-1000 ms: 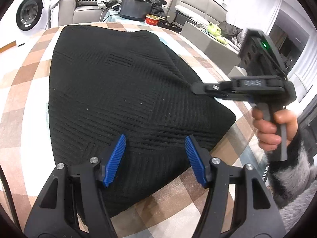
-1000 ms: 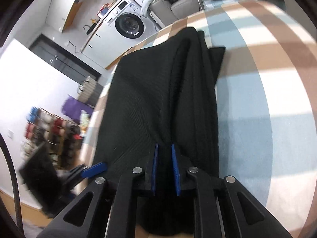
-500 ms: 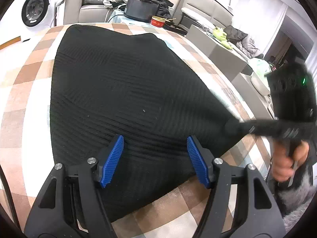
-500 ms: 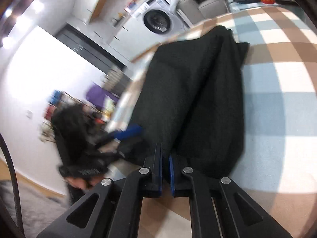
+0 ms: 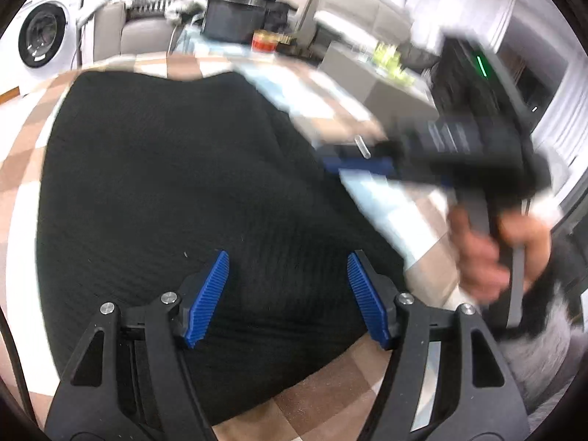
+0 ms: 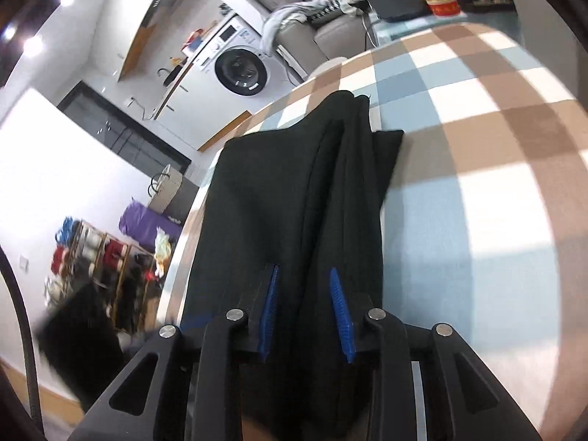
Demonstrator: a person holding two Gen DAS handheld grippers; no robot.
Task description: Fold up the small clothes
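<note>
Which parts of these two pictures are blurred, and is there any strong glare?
Left wrist view: the right gripper and hand are motion-smeared; the black garment stays fairly sharp. Right wrist view: mostly sharp, bright ceiling lights flare at upper left, the lower-left corner is blurred.

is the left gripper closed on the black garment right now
No, the left gripper is open, its blue pads spread wide apart above the black garment lying on the checked tablecloth.
</note>
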